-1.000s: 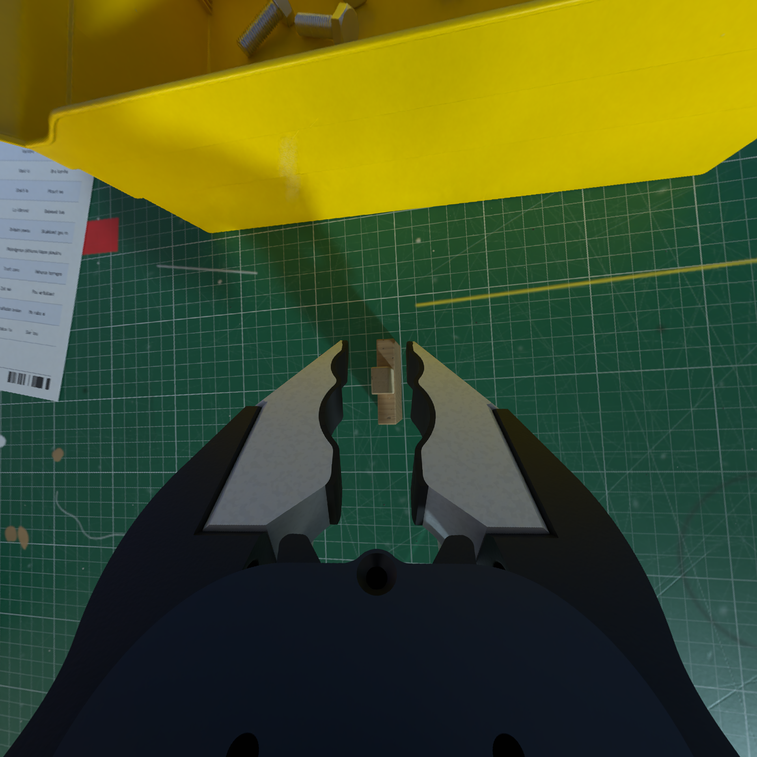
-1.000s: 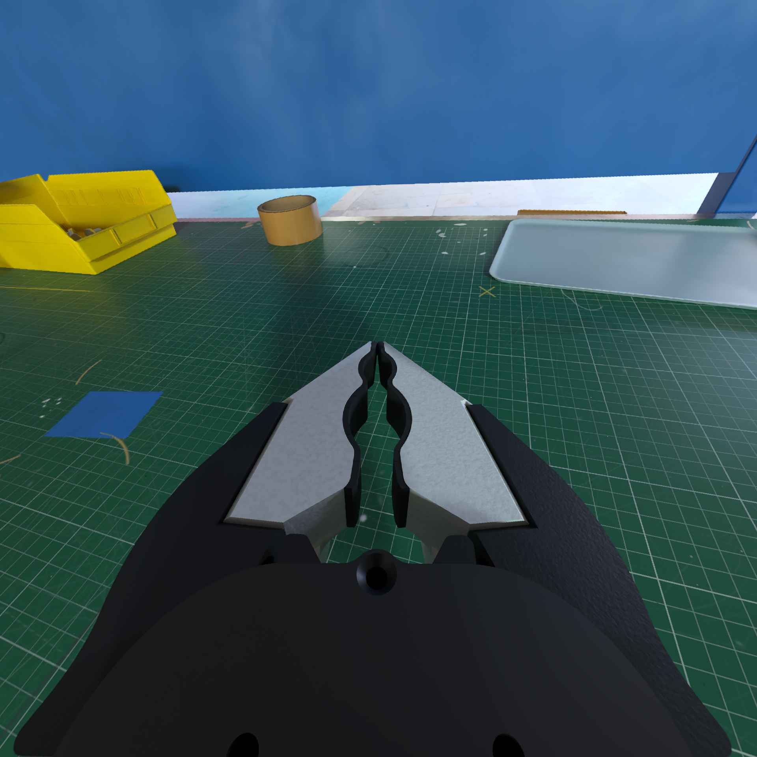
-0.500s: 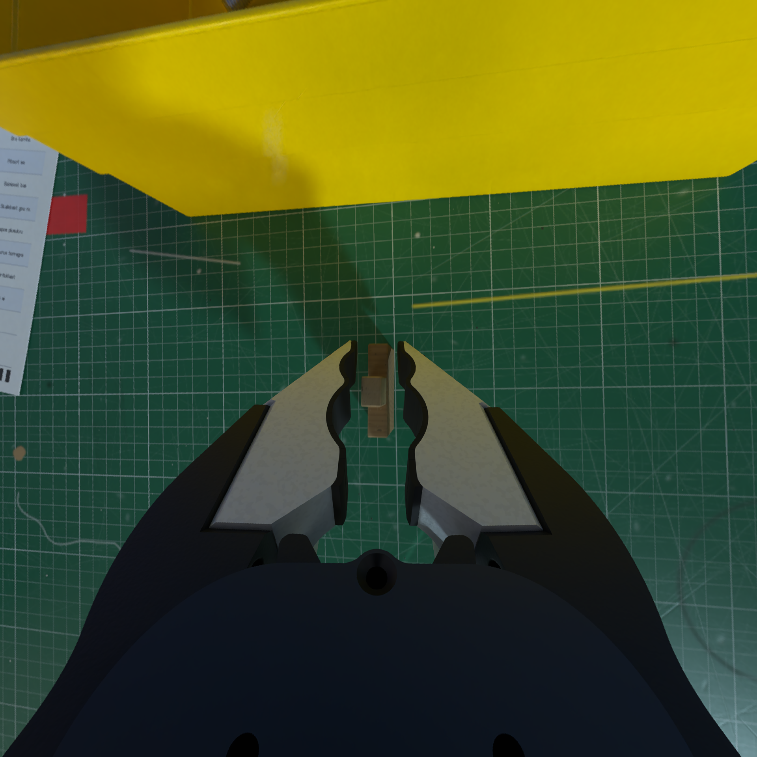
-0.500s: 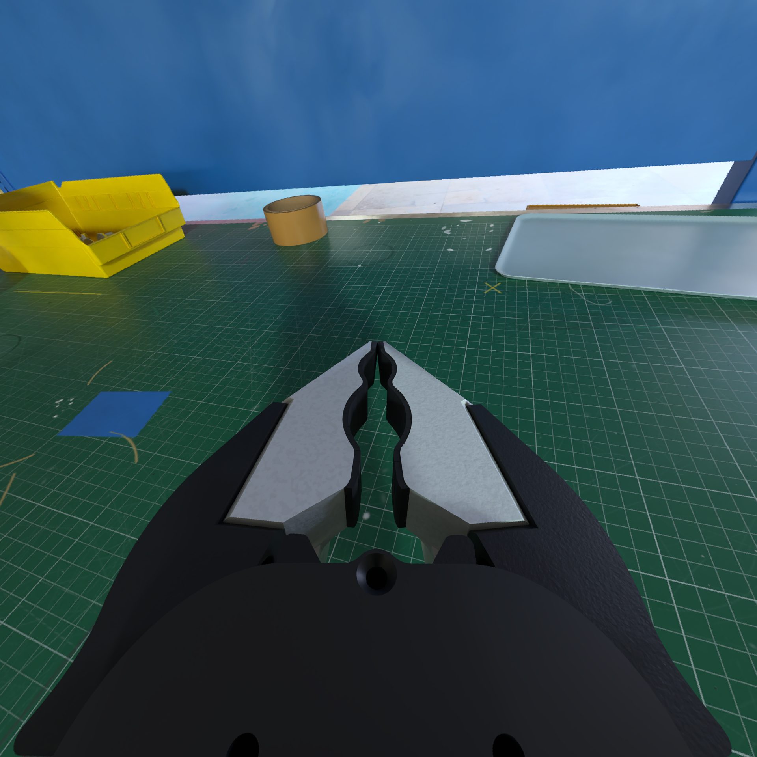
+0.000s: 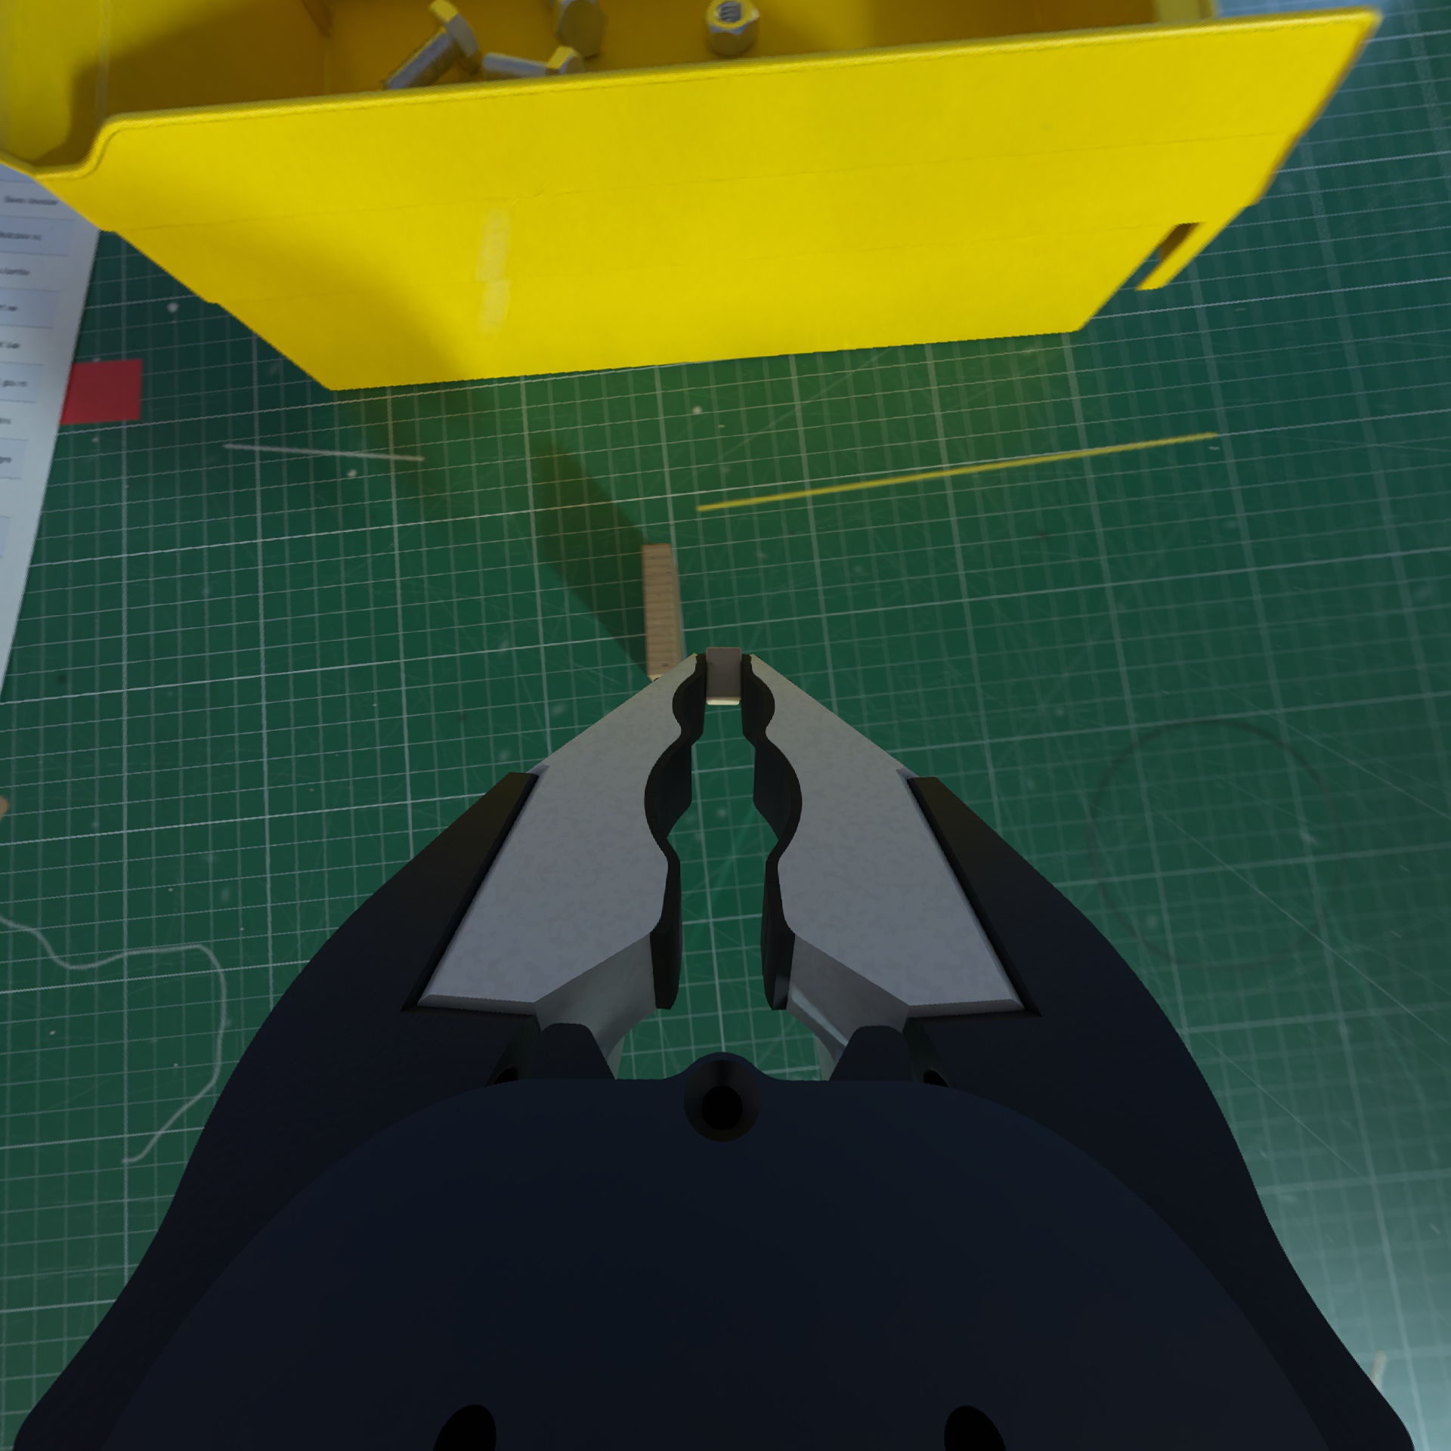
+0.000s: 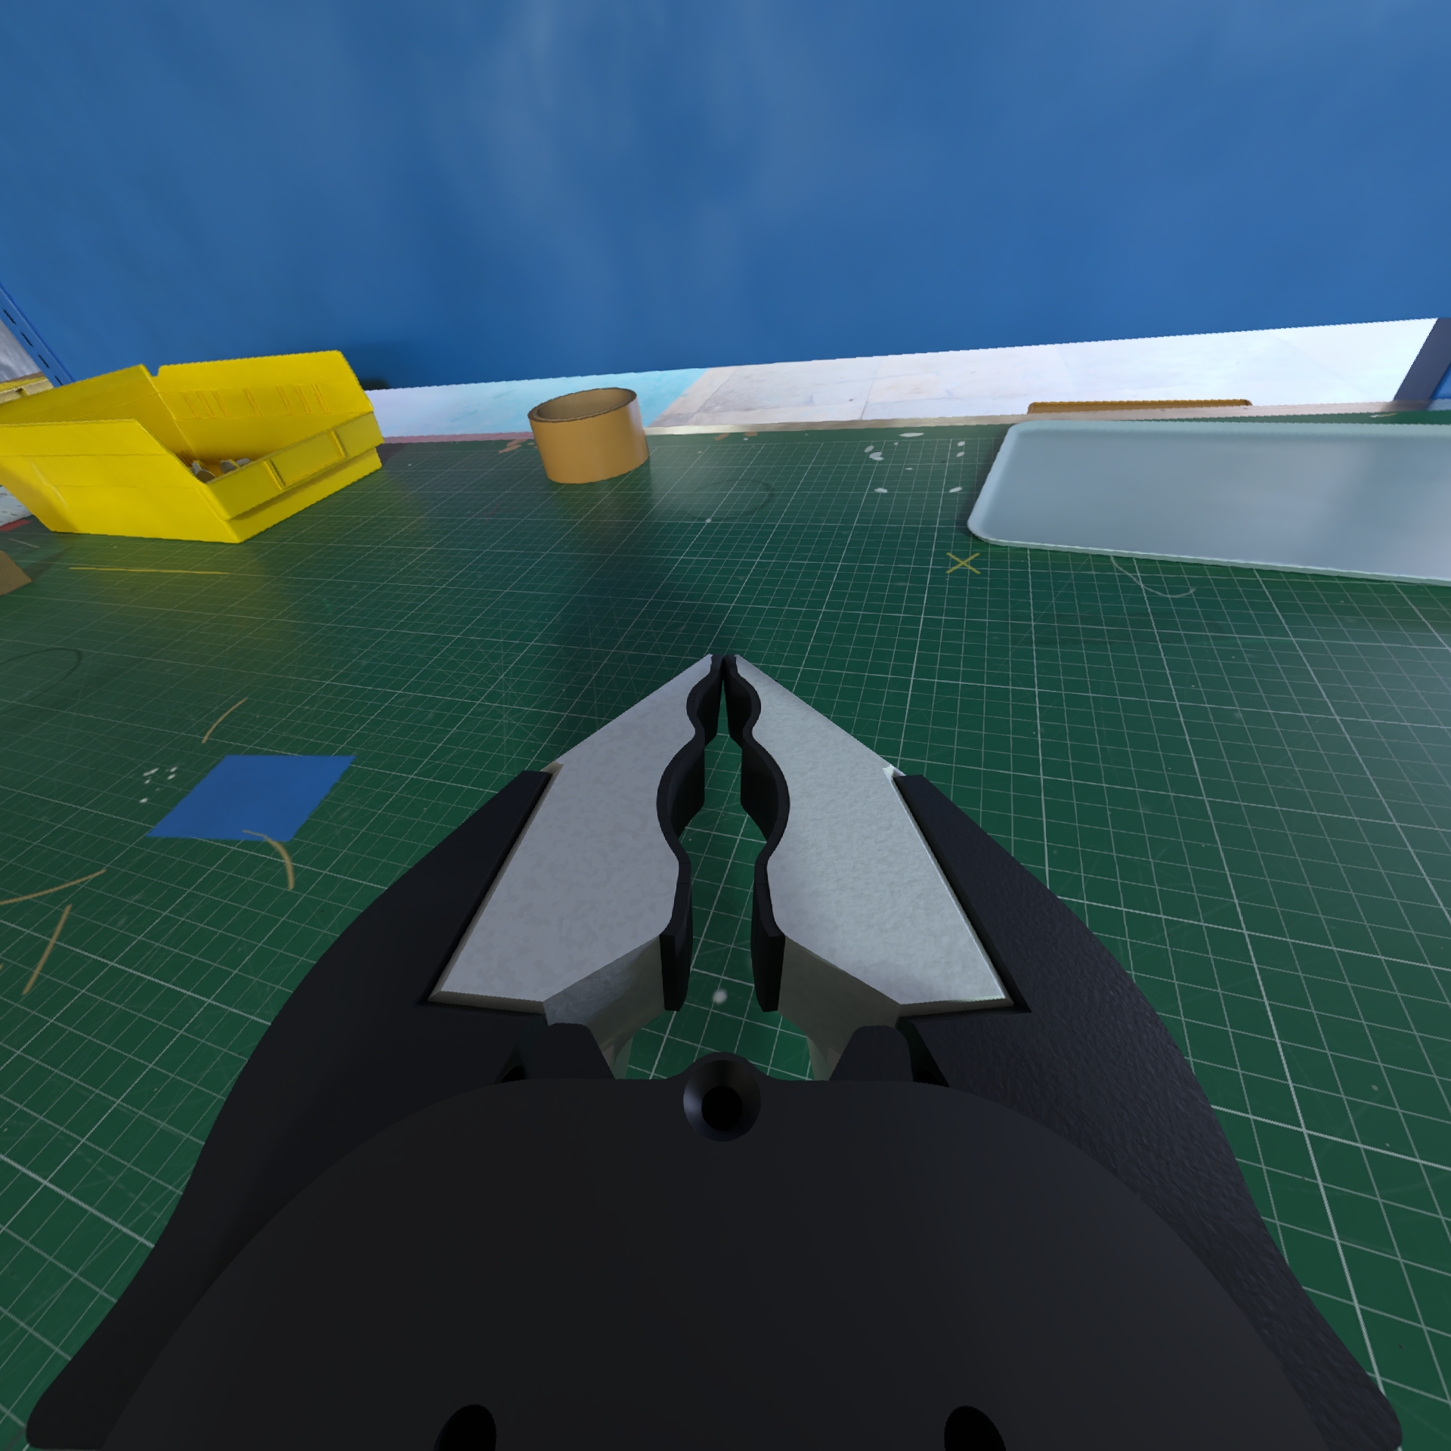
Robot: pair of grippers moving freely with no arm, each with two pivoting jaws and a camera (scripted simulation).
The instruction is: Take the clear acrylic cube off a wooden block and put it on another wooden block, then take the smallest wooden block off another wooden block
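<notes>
In the left wrist view my left gripper (image 5: 723,677) is shut on the smallest wooden block (image 5: 723,675), a pale little cube pinched at the fingertips, held above the green mat. A thin wooden block (image 5: 660,609) lies on the mat just left of and beyond the tips, apart from the small one. My right gripper (image 6: 723,667) is shut and empty over bare mat. A wooden piece (image 6: 11,575) shows at the left edge of the right wrist view. The clear acrylic cube is not in view.
A yellow bin (image 5: 628,212) with bolts stands just beyond the thin block; it also shows far left in the right wrist view (image 6: 188,455). A tape roll (image 6: 589,433) and a grey tray (image 6: 1225,495) sit at the back. A paper sheet (image 5: 31,377) lies left.
My left gripper closed on the smallest block and lifted it off the thin block, moving up and right. The right gripper stayed shut, its view turning slightly left.
</notes>
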